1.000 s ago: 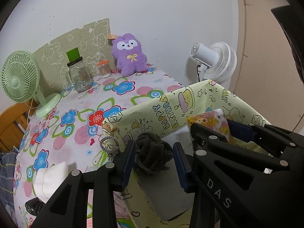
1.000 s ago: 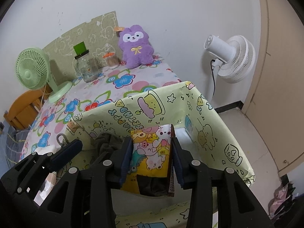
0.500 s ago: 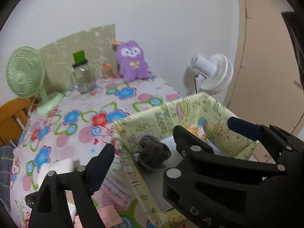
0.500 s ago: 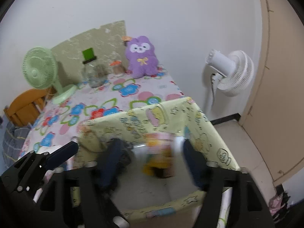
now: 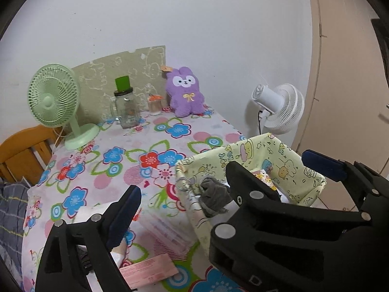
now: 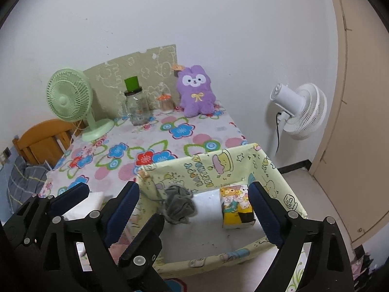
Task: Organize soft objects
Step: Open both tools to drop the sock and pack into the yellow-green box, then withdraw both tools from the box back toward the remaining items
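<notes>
Grey scrunchie [image 5: 214, 196] lies inside the yellow cartoon-print fabric bin [image 5: 245, 150] on my left wrist view, and my left gripper [image 5: 180, 189] is opening with nothing between its jaws. On my right wrist view, the tissue pack [image 6: 237, 204] stands in the bin beside the scrunchie; my right gripper [image 6: 194, 200] is opening, gripping nothing.

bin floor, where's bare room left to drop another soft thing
Free: the bin floor's near half, and the strip between the grey cloth and the tissue pack. Crowded: the far-left corner holding the cloth, and the right side by the pack.
</notes>
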